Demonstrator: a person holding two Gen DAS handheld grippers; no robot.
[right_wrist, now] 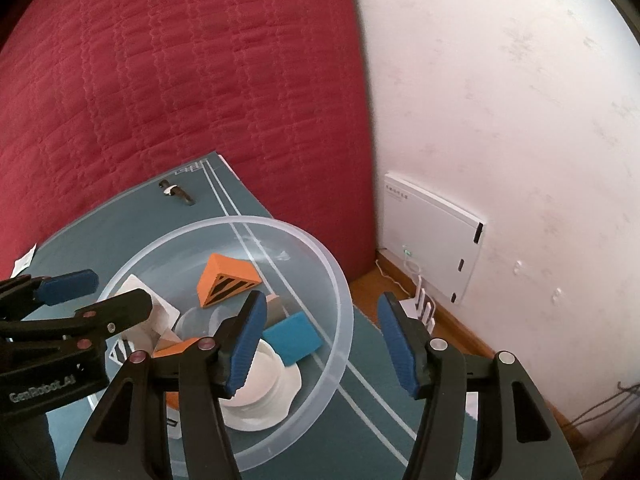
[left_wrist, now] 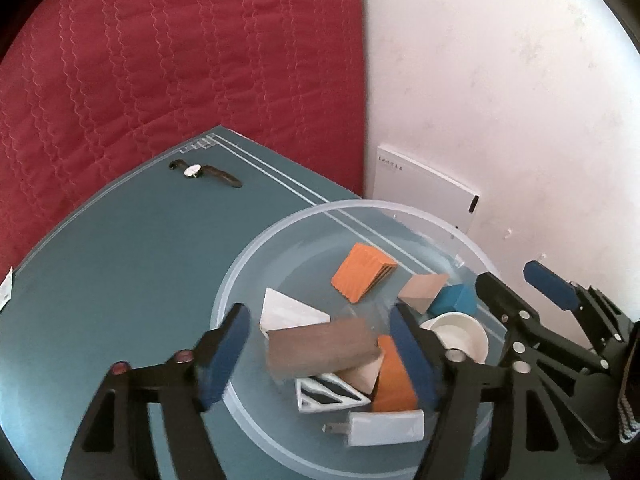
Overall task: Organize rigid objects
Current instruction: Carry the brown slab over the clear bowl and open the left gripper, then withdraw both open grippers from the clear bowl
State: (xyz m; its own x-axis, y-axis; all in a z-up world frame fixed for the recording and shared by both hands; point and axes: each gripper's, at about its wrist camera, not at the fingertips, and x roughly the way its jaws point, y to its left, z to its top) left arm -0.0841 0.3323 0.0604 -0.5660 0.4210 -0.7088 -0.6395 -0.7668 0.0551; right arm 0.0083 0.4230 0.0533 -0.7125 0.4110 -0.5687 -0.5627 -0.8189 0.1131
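A clear plastic bowl (left_wrist: 280, 232) stands on the teal mat (left_wrist: 100, 280) and holds several rigid pieces: an orange ribbed block (left_wrist: 360, 276), a white wedge (left_wrist: 288, 312), a blue block (left_wrist: 454, 300), a white cup (left_wrist: 460, 332) and a white plug adapter (left_wrist: 384, 426). My left gripper (left_wrist: 320, 344) hangs open over the bowl. A blurred brown block (left_wrist: 320, 350) lies between its blue pads without touching them. My right gripper (right_wrist: 322, 320) is open astride the bowl's rim (right_wrist: 336, 280), one finger inside and one outside, with nothing gripped.
A wristwatch (left_wrist: 204, 172) lies near the mat's far corner. Behind the mat is a red quilted bed (left_wrist: 160, 60). A white box (right_wrist: 432, 236) is mounted on the wall at the right, with cables and wooden floor below it.
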